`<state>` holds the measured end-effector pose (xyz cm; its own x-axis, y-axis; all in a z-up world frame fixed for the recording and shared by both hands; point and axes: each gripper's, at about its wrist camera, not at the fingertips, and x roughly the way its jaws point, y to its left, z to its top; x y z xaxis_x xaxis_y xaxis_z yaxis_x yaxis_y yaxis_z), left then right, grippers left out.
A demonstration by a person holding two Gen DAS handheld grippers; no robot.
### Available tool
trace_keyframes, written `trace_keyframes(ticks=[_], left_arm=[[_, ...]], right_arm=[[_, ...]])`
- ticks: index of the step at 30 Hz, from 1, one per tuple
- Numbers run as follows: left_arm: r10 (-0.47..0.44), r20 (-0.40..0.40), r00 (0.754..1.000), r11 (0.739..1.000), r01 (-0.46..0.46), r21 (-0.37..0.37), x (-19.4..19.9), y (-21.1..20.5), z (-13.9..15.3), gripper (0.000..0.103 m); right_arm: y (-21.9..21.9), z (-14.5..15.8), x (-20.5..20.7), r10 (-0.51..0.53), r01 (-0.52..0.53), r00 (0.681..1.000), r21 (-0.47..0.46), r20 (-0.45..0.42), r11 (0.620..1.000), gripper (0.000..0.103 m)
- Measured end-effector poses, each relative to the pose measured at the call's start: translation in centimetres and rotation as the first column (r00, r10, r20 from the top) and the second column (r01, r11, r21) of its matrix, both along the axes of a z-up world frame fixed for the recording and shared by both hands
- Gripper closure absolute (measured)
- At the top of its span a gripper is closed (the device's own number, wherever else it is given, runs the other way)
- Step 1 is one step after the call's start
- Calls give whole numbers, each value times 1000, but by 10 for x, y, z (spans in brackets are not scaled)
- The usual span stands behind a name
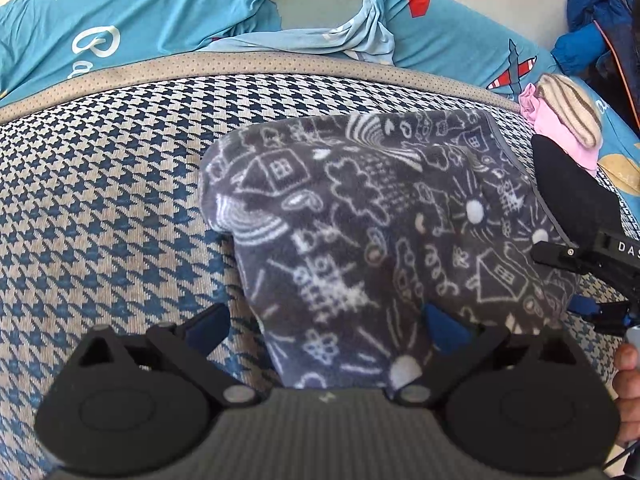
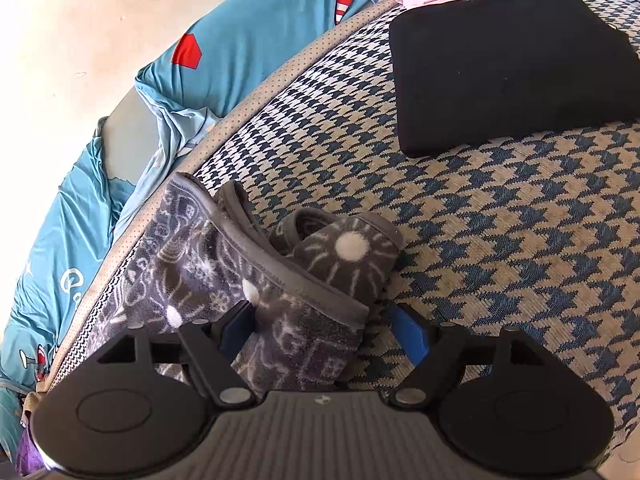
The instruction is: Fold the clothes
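Black claw [image 1: 326,326], blue fingertips [image 1: 444,330]

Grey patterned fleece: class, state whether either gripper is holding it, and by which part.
Neither holds it. Both the left gripper and right gripper are open; the grey fleece lies between their fingers, ungripped, on the houndstooth cover.

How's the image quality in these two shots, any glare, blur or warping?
Left wrist view: strong fisheye bend in the houndstooth mat, grey patterned garment sharp. Right wrist view: wall washed out bright, black folded garment shows no detail.
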<state>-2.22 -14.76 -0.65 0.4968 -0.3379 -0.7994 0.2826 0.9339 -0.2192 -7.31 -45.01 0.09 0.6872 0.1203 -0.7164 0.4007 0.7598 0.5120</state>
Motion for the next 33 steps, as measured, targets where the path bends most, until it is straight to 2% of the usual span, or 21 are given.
trace_keyframes(ticks=[8, 20, 33], left_arm=[[5, -17, 1000, 999, -6, -36, 3, 6, 1, 0], [62, -102, 993, 982, -79, -173, 29, 22, -7, 0], [36, -122, 992, 974, -62, -216, 49, 13, -17, 0]], right_arm=[[-2, -1, -2, 0, 0, 1000, 20, 4, 1000, 27], [-6, -4, 2, 23, -24, 999, 36, 27, 999, 27], [5, -8, 13, 71, -73, 996, 22, 58, 997, 25]])
